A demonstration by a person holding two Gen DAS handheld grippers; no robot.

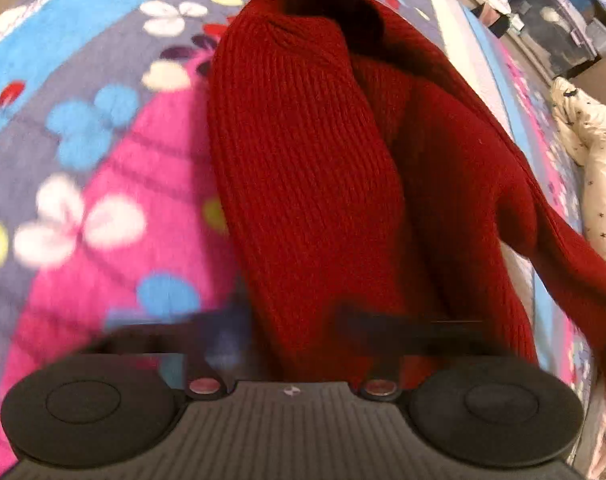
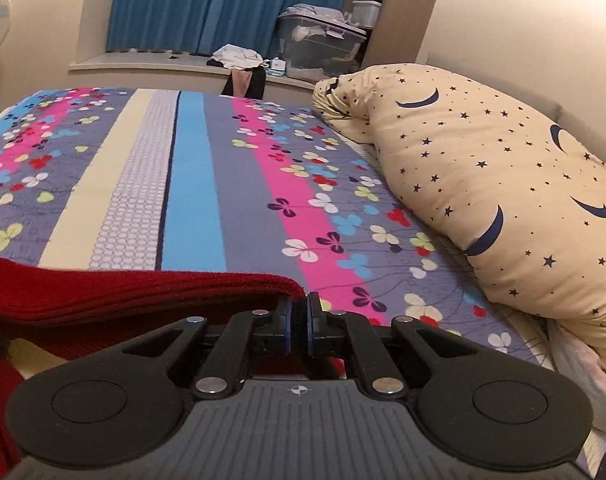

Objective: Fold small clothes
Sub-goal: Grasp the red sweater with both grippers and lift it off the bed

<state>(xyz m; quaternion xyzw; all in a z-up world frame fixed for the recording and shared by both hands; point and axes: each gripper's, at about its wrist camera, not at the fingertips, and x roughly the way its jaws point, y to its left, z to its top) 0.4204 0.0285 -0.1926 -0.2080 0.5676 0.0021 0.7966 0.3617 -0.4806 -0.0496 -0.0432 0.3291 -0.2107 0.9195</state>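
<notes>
Now the right hand-held gripper (image 2: pixel 299 322) pinches the red knit sweater's (image 1: pixel 323 160) ribbed hem, left hand-held gripper (image 1: pixel 293 328) blurred, grip unclear; soft, floppy, stretchy knit.

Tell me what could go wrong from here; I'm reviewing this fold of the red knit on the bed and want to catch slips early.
1. The right gripper pinches only the thin edge of the red sweater; the heavy ribbed knit could slide out.
2. The left gripper is blurred, so its grip on the fabric is unclear; one side may drop.
3. The sweater hangs bunched and creased above the floral bedspread, so it may land wrinkled.
</notes>
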